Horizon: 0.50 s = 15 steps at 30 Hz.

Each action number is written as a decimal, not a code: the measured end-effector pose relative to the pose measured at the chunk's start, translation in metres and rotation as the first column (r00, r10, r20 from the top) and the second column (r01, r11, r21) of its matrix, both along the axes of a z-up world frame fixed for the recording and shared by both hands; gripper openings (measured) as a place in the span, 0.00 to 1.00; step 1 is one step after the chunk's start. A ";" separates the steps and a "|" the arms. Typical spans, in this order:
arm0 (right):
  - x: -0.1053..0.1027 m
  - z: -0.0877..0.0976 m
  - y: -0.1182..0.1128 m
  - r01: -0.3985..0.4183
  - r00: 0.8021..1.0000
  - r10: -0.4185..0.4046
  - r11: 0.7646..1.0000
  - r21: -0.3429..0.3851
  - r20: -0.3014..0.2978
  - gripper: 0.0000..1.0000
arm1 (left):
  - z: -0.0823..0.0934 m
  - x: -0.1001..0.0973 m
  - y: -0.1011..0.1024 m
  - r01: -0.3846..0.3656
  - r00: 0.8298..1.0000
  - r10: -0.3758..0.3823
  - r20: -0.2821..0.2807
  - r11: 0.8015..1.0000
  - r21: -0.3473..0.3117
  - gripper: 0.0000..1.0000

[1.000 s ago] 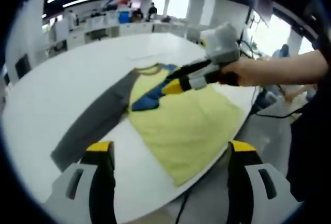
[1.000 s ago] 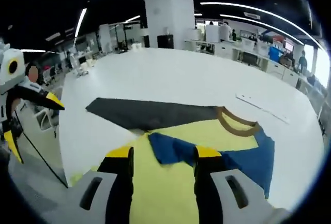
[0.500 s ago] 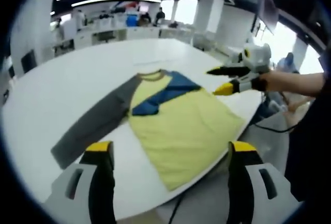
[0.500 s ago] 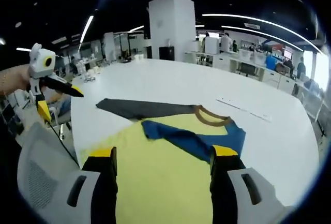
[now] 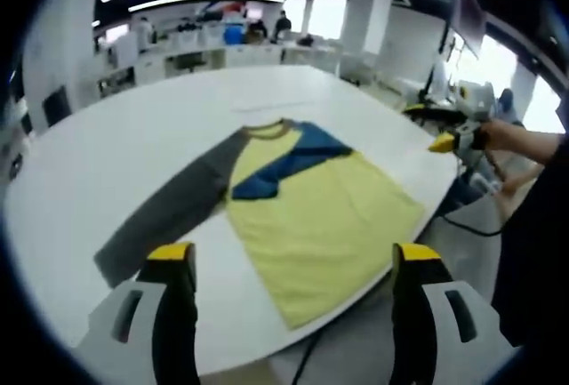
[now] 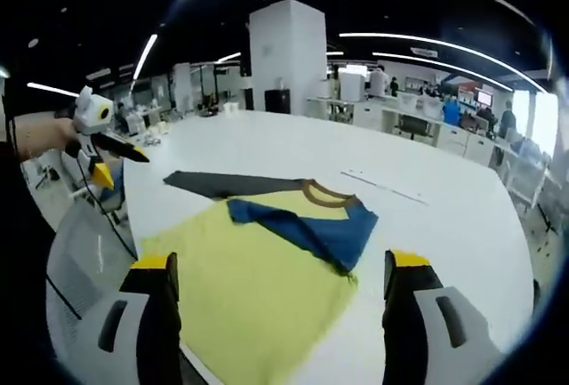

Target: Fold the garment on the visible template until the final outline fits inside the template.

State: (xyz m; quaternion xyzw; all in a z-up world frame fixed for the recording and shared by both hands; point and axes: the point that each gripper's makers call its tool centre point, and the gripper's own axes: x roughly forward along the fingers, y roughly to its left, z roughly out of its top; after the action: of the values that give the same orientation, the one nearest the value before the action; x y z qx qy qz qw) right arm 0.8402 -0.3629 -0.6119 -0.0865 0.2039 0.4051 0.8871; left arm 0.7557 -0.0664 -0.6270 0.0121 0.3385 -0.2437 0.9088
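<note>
The shirt (image 5: 307, 203) lies flat at the near edge of the white worktop (image 5: 107, 154), its hem at that edge. The blue sleeve (image 6: 307, 229) is already folded across the yellow chest, while the grey sleeve (image 5: 164, 212) lies spread, likely next. Both the left tongs (image 5: 289, 265) and right tongs (image 6: 280, 274) hang wide apart and empty above the near edge, clear of the cloth so the fold can lie undisturbed.

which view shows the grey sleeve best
The left gripper view: the grey sleeve runs full length across the white table, from shoulder to cuff. In the right gripper view the sleeve is a thin, foreshortened dark strip behind the yellow body.
</note>
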 end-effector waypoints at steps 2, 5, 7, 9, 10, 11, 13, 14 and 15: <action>-0.003 0.005 -0.004 -0.004 1.000 0.004 1.000 0.011 0.002 0.98 | 0.000 0.000 0.001 -0.004 1.000 0.004 0.000 1.000 0.003 0.87; -0.008 0.010 -0.010 -0.008 1.000 0.008 1.000 0.013 0.006 1.00 | 0.001 -0.001 0.000 -0.007 1.000 0.007 0.000 1.000 0.006 0.87; -0.012 0.014 -0.012 -0.010 1.000 0.010 1.000 0.021 0.012 1.00 | 0.001 -0.002 0.000 -0.008 1.000 0.008 -0.002 1.000 0.009 0.87; -0.016 0.017 -0.015 -0.011 1.000 0.011 0.999 0.034 0.011 1.00 | 0.001 -0.002 0.000 -0.009 1.000 0.009 -0.004 1.000 0.013 0.87; -0.019 0.018 -0.016 -0.012 1.000 0.012 0.999 0.036 0.006 1.00 | 0.000 -0.003 -0.001 -0.009 1.000 0.009 -0.006 1.000 0.015 0.87; -0.021 0.018 -0.017 -0.011 1.000 0.011 0.999 0.035 0.004 1.00 | 0.001 -0.003 -0.001 -0.009 1.000 0.009 -0.006 1.000 0.016 0.87; -0.026 0.017 -0.022 -0.009 1.000 0.009 1.000 0.024 0.004 1.00 | 0.002 -0.004 -0.001 -0.009 1.000 0.009 -0.004 1.000 0.016 0.87; -0.029 0.016 -0.025 -0.008 1.000 0.008 1.000 0.021 -0.003 1.00 | 0.002 -0.004 -0.002 -0.009 1.000 0.009 -0.003 1.000 0.016 0.87; -0.030 0.015 -0.026 -0.007 1.000 0.007 1.000 0.019 -0.008 1.00 | 0.002 -0.004 -0.002 -0.009 1.000 0.009 -0.003 1.000 0.016 0.87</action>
State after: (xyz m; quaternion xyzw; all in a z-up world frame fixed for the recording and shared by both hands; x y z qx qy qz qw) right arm 0.8099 -0.3891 -0.5970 -0.0770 0.2033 0.4104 0.8856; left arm 0.7518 -0.0682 -0.6246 0.0175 0.3418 -0.2371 0.9092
